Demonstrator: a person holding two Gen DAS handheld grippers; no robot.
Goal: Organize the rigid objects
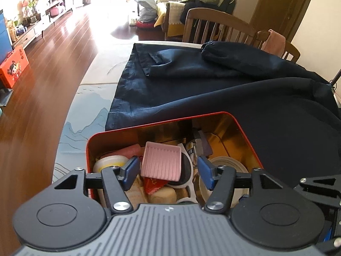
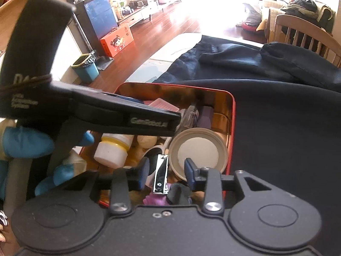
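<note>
A red tin box [image 1: 162, 121] with a gold inside stands on the table, packed with several small items. My left gripper [image 1: 168, 170] hangs open over it, and a pink ridged tray [image 1: 162, 162] lies between its blue pads without touching them. A white jar with a yellow band [image 1: 110, 162] lies at the box's left, and a round beige lid [image 1: 226, 166] at its right. In the right wrist view my right gripper [image 2: 167, 170] is open above the box rim [image 2: 233, 117]. A silver nail clipper [image 2: 161, 172] lies loose between its pads, beside the lid [image 2: 200, 149] and jar [image 2: 113, 147].
A dark navy cloth [image 1: 213, 89] covers the table behind and to the right of the box. The left gripper's black body [image 2: 127, 115], held by a blue-gloved hand [image 2: 25, 143], crosses over the box's left half. Wooden chairs [image 1: 213, 23] stand beyond the table. The table edge runs along the left.
</note>
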